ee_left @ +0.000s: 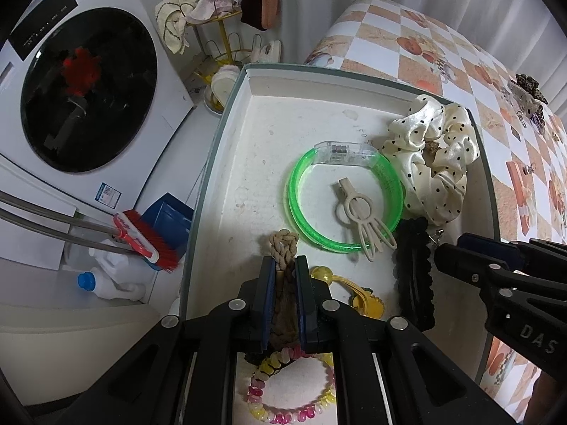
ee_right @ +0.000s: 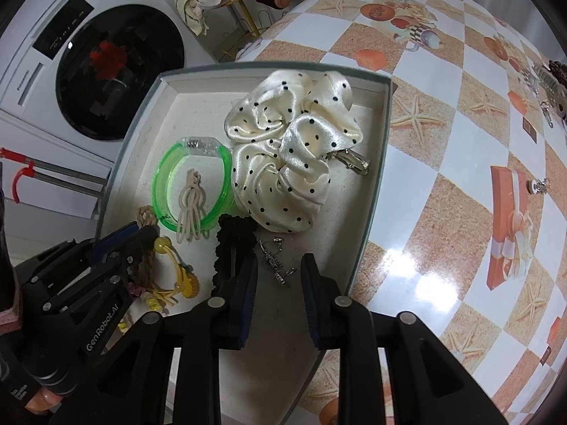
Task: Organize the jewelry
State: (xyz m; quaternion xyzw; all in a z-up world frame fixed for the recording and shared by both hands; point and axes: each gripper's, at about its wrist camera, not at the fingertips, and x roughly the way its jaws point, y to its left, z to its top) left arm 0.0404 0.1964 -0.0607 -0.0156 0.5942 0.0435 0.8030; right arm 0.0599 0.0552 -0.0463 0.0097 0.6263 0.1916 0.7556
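Left gripper (ee_left: 284,271), at 6 o'clock in its own wrist view, is clamped on a tan braided rope hair tie (ee_left: 283,244); the tie's knot pokes out past the fingertips and its braid runs back between the 2 blue pads (ee_left: 265,304). It hangs over a shallow white tray (ee_left: 226,163) with a grey-green rim. Just right of the fingers lies a yellow hair tie with a clear bead (ee_left: 320,272), and below them a pink-and-yellow spiral hair tie (ee_left: 290,414).

Right gripper (ee_right: 279,265), at 6 o'clock in the right wrist view, has its jaws apart with nothing between them. It hovers over the tray's near end, where a small silver chain piece (ee_right: 276,258) lies just ahead of the tips. A black ruffled hair clip (ee_right: 234,244) sits at the left fingertip.

Toward 12 o'clock, a green translucent bangle (ee_right: 193,186) with a clear clasp lies flat, ringing a cream plastic hair clip (ee_right: 191,205). At 1 o'clock, a cream satin scrunchie with black dots (ee_right: 290,156) fills the far corner, with a silver metal clip (ee_right: 354,163) showing at its edge.

The tray rests on a table with an orange-and-white checked cloth (ee_right: 443,148); a cluster of more accessories (ee_right: 553,81) lies well apart at 2 o'clock. A white washing machine (ee_left: 85,88) stands at 10 o'clock.
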